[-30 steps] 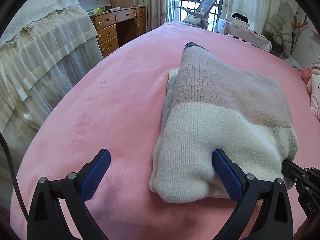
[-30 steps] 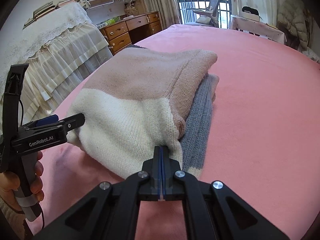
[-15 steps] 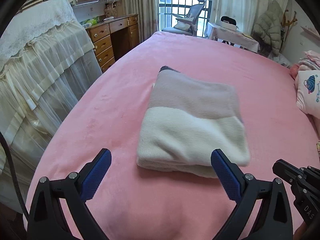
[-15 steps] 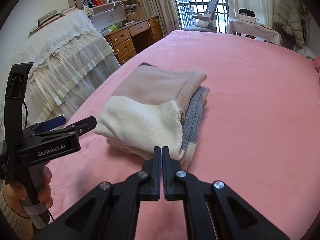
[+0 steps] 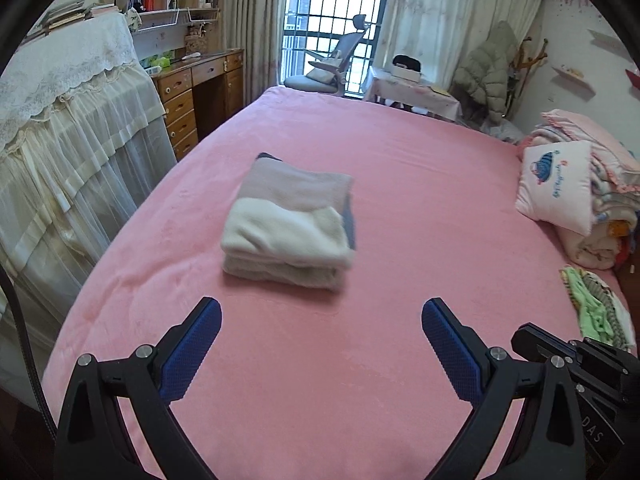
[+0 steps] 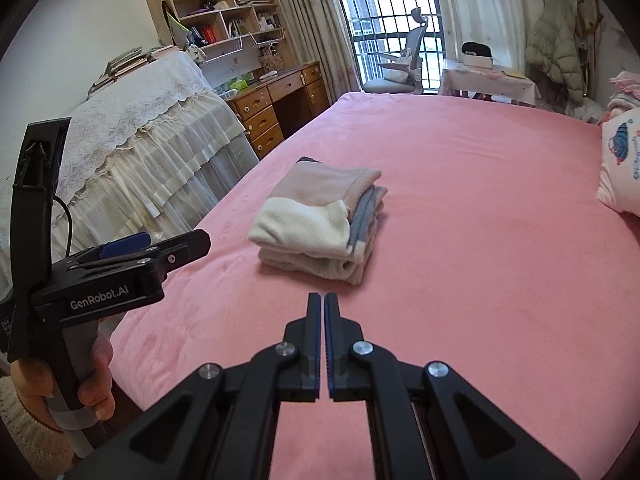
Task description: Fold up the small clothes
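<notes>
Pink fleece bed cover (image 5: 400,184) fills both views; folded sweater (image 5: 290,220) lies on it, left of the bed's middle, nearer the side with the lace-draped furniture (image 5: 68,128); sweater is a neat stack, cream band at the near end, dusty beige-pink band at the far end, grey knit edge showing along its right side and a dark bit at the far corner; nothing touches it.

Left gripper (image 5: 320,336) hangs above the bed, near side of the sweater and apart from it; its blue-padded fingers (image 5: 192,350) are spread wide, nothing between them, only bare pink cover under the gap; in the right wrist view the same left gripper (image 6: 176,246) shows side-on, held by a hand (image 6: 60,384) at the lower left edge, a black cable looping off it.

Right gripper (image 6: 323,308) also sits clear of the sweater, pointed toward it; fingers (image 6: 314,340) almost pressed together, a thin slit between the blue pads, opening slightly, nothing pinched.

Right side of the bed: a pillow with a blue print (image 5: 554,184) leaning on a pile of folded bedding (image 5: 600,200); a green and grey garment (image 5: 592,308) lies at the bed's right edge, near end.

Beyond the bed: wooden desk with drawers (image 5: 188,100), grey office chair (image 5: 332,64) by the barred window, padded coat (image 5: 488,76) hanging at right.
</notes>
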Motion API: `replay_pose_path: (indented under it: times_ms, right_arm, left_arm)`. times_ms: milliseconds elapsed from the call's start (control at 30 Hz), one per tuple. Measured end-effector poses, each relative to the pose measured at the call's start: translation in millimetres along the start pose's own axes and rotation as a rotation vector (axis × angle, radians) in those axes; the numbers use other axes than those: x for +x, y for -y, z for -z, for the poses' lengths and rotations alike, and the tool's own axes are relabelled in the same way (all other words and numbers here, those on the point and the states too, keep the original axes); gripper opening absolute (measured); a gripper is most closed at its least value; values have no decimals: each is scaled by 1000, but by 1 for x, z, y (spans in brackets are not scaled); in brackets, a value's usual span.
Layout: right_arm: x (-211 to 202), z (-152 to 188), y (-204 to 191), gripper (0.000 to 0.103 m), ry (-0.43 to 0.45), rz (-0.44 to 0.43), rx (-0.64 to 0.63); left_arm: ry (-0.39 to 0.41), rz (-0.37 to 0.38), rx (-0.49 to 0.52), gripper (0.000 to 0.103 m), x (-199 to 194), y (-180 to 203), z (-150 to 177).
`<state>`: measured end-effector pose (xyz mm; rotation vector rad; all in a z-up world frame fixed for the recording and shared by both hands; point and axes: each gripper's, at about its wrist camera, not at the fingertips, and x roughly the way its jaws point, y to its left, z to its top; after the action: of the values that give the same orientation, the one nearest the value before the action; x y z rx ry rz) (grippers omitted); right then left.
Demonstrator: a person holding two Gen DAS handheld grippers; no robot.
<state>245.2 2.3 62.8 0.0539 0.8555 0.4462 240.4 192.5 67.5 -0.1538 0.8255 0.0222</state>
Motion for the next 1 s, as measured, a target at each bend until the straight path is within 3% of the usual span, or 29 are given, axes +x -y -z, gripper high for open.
replay_pose_path:
  times_ms: [167, 233, 467, 633, 800, 1000]
  right_arm:
    - [-64, 54, 9, 44, 27, 57, 9]
    - [-84, 76, 16, 48, 35, 72, 27]
    - [-128, 143, 40, 48, 66, 155, 142]
    - [-148, 169, 45, 48, 96, 268, 169]
    - [-161, 180, 49, 48, 123, 301, 189]
    - [-150, 178, 51, 48, 100, 334, 174]
  left_arm:
    - [28, 47, 3, 101, -56, 29, 60]
    - [22, 46, 10, 102, -69, 40, 86]
    - [32, 1, 26, 102, -99, 78, 156]
    - [69, 1, 56, 102, -114, 105, 169]
    - [79, -1, 79, 102, -117, 124, 173]
    - [37, -2, 111, 102, -103, 136, 177]
